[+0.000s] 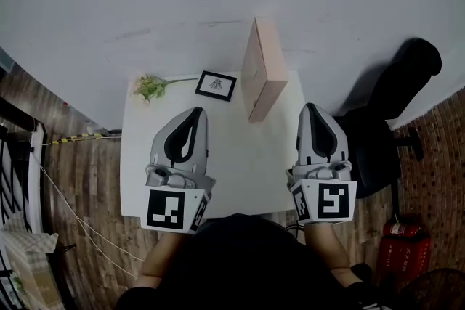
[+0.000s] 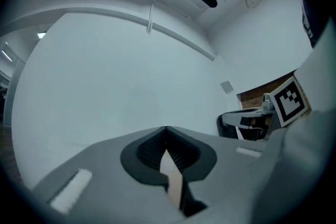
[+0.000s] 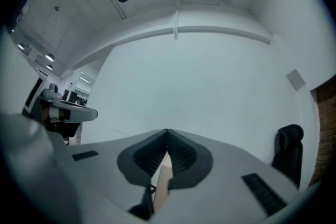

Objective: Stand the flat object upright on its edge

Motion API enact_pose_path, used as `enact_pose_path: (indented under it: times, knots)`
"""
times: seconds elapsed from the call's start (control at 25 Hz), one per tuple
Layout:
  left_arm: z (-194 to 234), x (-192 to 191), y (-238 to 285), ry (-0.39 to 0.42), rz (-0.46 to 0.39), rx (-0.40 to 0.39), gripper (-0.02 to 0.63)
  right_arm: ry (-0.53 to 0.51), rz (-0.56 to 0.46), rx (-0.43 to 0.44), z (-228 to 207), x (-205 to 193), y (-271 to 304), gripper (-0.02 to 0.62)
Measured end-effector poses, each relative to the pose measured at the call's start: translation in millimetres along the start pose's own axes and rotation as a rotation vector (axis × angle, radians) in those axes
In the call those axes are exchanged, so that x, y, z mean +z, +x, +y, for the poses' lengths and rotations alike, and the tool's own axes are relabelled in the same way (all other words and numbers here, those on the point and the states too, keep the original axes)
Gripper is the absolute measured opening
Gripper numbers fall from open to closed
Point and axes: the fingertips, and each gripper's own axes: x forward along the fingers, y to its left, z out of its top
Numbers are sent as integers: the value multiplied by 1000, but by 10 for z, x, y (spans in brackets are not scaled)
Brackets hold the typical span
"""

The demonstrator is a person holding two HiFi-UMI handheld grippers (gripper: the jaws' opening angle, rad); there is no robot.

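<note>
Your left gripper [image 1: 195, 112] has its jaws pressed fully together, tips meeting in a point, with nothing clamped between them; the left gripper view [image 2: 166, 128] confirms it. Your right gripper [image 1: 311, 108] is the same: jaws closed tip to tip and empty, as the right gripper view [image 3: 167, 131] shows. You hold both over the near half of the white table [image 1: 240, 156], left one toward the left side, right one at the right edge, both pointing away from you toward the wall.

The flat tan box [image 1: 263, 69] stands upright on a long edge at the far side of the table, ahead of your two grippers and between them, well apart from both. Just to its left lies a small black-framed picture [image 1: 216, 85], and further left a green sprig [image 1: 150, 87]. A black office chair [image 1: 396, 105] stands off the table's right side.
</note>
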Motion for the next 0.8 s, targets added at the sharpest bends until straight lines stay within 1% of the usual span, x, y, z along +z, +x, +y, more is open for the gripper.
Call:
enact_pose_path:
  times: [0.12, 0.24, 0.8]
  knots:
    - [1, 25, -61, 11, -7, 12, 11, 7, 11, 29, 127, -74, -54, 11]
    - [-5, 42, -99, 17, -10, 16, 11, -5, 9, 38, 182, -71, -73, 11]
    - [-107, 55, -171, 23, -12, 28, 11, -10, -15, 57, 169, -10, -165, 11]
